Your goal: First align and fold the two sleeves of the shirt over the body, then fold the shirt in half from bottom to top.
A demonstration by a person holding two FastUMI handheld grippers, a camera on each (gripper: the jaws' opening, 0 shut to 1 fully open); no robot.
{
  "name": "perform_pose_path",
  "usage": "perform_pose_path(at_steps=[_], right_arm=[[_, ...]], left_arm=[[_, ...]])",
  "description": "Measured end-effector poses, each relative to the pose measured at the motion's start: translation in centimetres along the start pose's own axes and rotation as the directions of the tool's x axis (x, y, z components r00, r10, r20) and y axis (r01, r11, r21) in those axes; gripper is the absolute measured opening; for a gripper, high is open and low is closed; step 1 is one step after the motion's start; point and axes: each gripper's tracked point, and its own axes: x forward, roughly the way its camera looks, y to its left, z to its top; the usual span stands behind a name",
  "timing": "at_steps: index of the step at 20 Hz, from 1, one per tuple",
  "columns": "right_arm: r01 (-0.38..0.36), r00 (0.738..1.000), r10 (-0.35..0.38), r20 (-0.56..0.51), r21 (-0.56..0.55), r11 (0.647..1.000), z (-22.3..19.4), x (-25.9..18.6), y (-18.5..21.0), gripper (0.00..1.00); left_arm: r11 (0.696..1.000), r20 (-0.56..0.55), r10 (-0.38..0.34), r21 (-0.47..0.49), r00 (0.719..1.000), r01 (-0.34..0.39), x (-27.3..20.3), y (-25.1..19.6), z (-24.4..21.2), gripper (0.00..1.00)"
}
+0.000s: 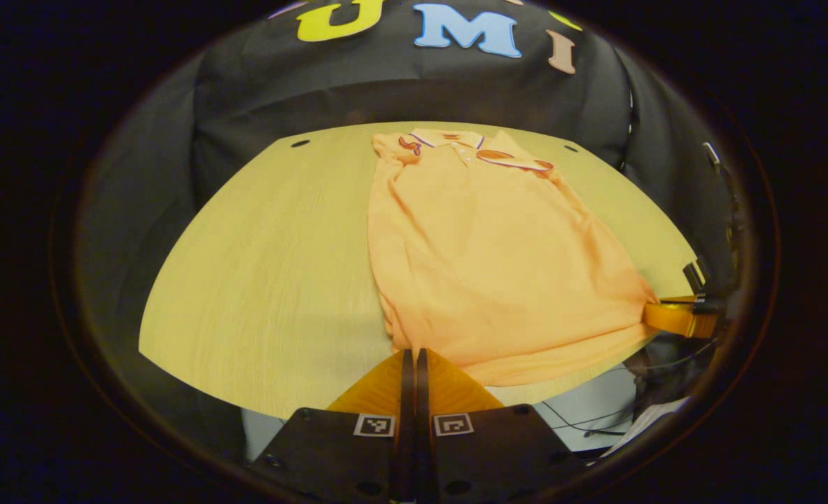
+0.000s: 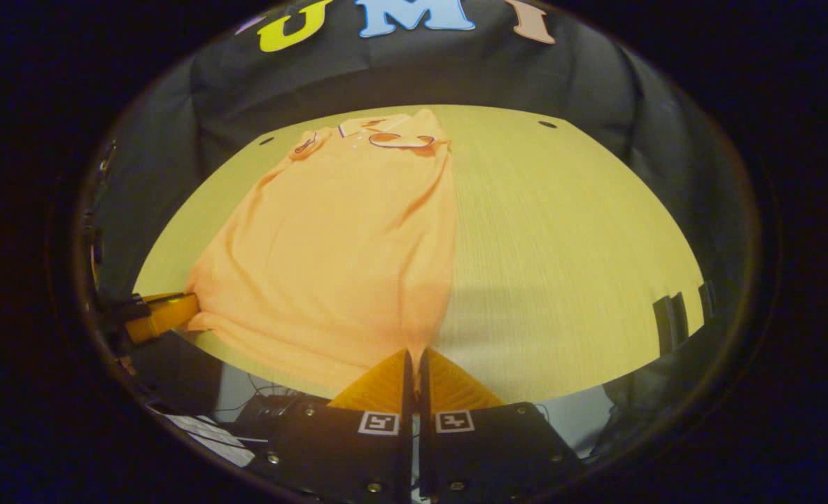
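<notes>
The shirt (image 1: 487, 259) lies flat on the table (image 1: 281, 266), collar toward the top of the frame in both views and hem toward the bottom — both sleeves are already folded in over the body, leaving a long, narrow shape.

In the left gripper view, the left gripper (image 1: 414, 353) sits at bottom centre with its fingers closed tight together, and the shirt's lower-left hem corner runs right into their tips; the cloth appears pinched between them. At the right edge of that view, the right gripper (image 1: 672, 316) meets the shirt's other hem corner.

In the right gripper view, the shirt (image 2: 337, 245) takes up the left half of the table (image 2: 560, 245). The right gripper (image 2: 414, 353), at bottom centre, has its fingers pressed together on the shirt's lower-right hem corner, which tapers down into them. At the left edge, the left gripper (image 2: 169, 311) touches the far hem corner — the hem between the two corners sags slightly over the table's near edge.
</notes>
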Motion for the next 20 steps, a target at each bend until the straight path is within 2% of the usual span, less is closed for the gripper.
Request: perform_pose_path(at_steps=[3,9,16,20], right_arm=[[-0.024,0.999,0.023,0.028,0.034,0.999,1.5,-1.1,-0.1,0.04],[-0.056,0.996,0.054,0.077,0.021,0.998,5.8,-2.7,0.5,0.05],[-0.074,0.979,0.075,0.191,-0.009,0.997,15.1,-3.1,1.6,0.05],[-0.062,0.972,0.066,0.225,-0.029,0.998,19.8,-2.2,1.5,0.05]], left_arm=[[1.0,0.026,-0.003,-0.009,1.0,0.003,-0.6,0.0,1.6,0.06],[1.0,0.081,-0.012,-0.016,0.997,0.013,-1.6,0.3,6.3,0.06],[0.999,0.179,-0.016,-0.032,0.984,0.022,-1.4,0.8,14.7,0.06],[0.999,0.213,-0.018,-0.039,0.977,0.026,0.0,1.4,19.0,0.06]])
